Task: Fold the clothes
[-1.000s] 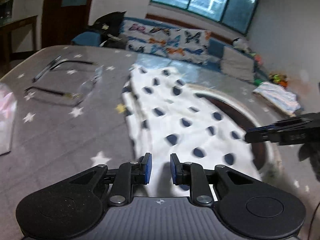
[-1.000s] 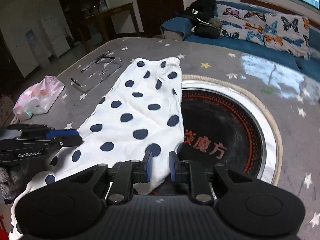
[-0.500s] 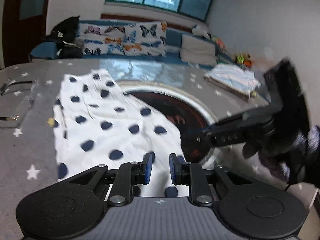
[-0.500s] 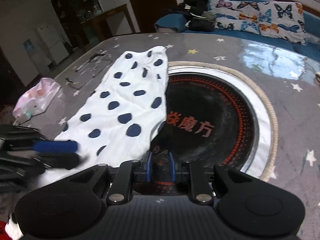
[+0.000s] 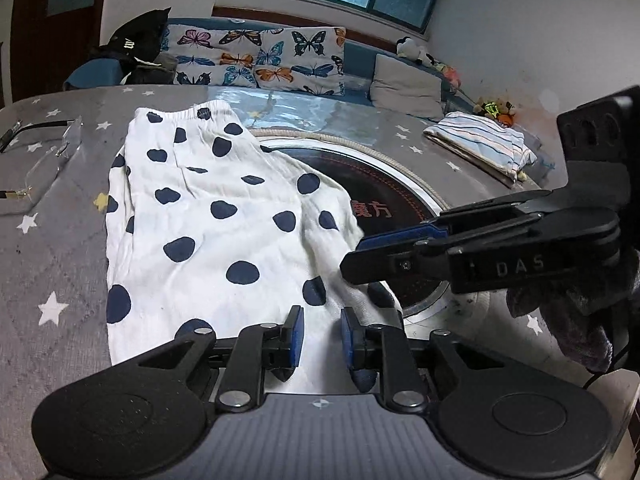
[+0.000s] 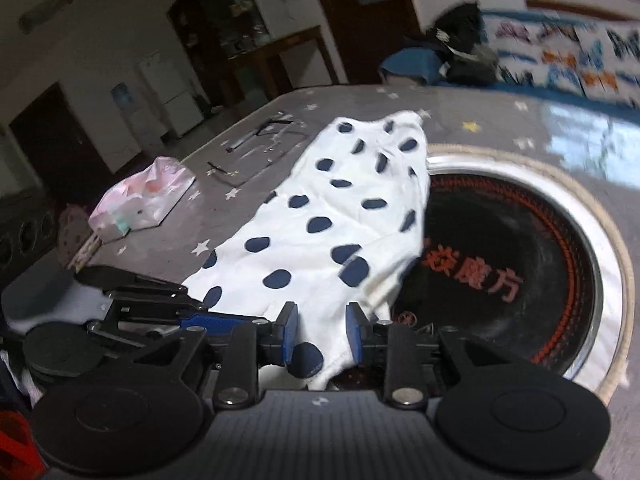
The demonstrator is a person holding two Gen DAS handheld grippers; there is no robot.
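Observation:
A white garment with navy polka dots lies lengthwise on the grey star-print table, its right side over the round black cooktop. My left gripper is open, its blue pads on either side of the garment's near hem. My right gripper is open too, with the hem's right corner between its pads. The right gripper also shows in the left wrist view, just right of the hem. The garment shows in the right wrist view as well.
A folded striped cloth lies at the table's far right. Eyeglasses lie at the left. A pink tissue pack sits near the left edge. A sofa with butterfly cushions stands behind the table.
Both grippers have come together at the garment's near hem. The right gripper's fingers have opened wider and now straddle the cloth corner. The left view has settled squarely on the garment.

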